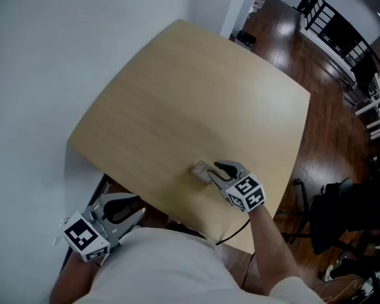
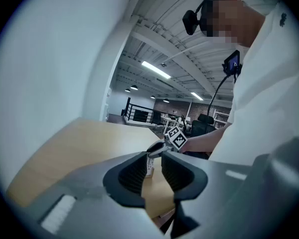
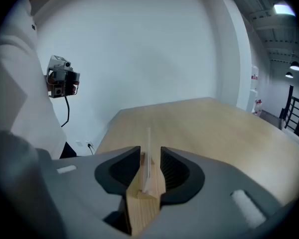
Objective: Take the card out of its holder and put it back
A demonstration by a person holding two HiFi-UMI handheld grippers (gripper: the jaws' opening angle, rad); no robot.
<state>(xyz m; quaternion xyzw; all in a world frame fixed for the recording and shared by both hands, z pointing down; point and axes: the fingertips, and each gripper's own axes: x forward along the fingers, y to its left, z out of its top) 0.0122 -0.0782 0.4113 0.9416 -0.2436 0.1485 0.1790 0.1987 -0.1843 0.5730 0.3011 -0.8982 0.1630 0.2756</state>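
The card (image 3: pixel 149 151) stands upright in its wooden holder (image 3: pixel 142 208) near the front of the table (image 1: pixel 196 94), between the widely parted, unclamped jaws of the right gripper (image 3: pixel 150 166), while the left gripper (image 1: pixel 138 206) hangs open and empty off the table's near edge.

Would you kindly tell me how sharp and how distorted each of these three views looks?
Head view: sharp and evenly lit, though the table shows edges bowed by the wide lens. Left gripper view: dark round vignette, bright ceiling light strips, the left gripper close and soft. Right gripper view: vignetted likewise; the card and its holder by the lens are slightly blurred.
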